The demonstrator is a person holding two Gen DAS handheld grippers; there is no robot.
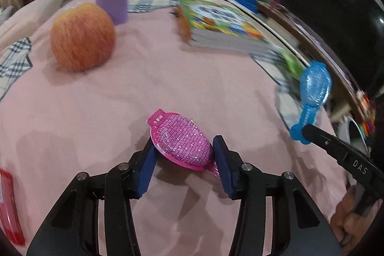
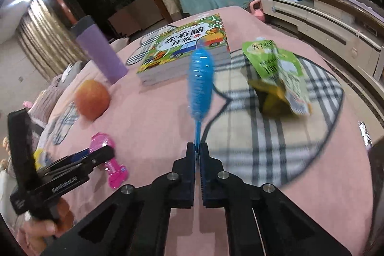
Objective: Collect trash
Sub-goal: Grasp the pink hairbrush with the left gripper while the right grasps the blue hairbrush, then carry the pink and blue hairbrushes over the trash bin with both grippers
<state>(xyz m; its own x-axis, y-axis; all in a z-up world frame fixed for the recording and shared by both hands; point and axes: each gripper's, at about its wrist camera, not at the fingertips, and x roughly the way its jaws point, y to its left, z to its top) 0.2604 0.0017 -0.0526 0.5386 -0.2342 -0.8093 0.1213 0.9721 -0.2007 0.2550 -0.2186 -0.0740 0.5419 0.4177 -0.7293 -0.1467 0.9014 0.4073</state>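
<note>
Jaws clenched, right gripper pinches the blue wrapper — left gripper brackets the pink wrapper, contact unclear — blurred.

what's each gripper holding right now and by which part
Right gripper: blue wrapper, pinched by its narrow tail end. Left gripper: around the pink wrapper's wide body, grip not clear.

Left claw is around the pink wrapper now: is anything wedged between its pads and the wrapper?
Nothing visible. The pink wrapper lies on the pink cloth between the left claw's pads, with no other object in the gap. The apple and books sit well beyond.
</note>
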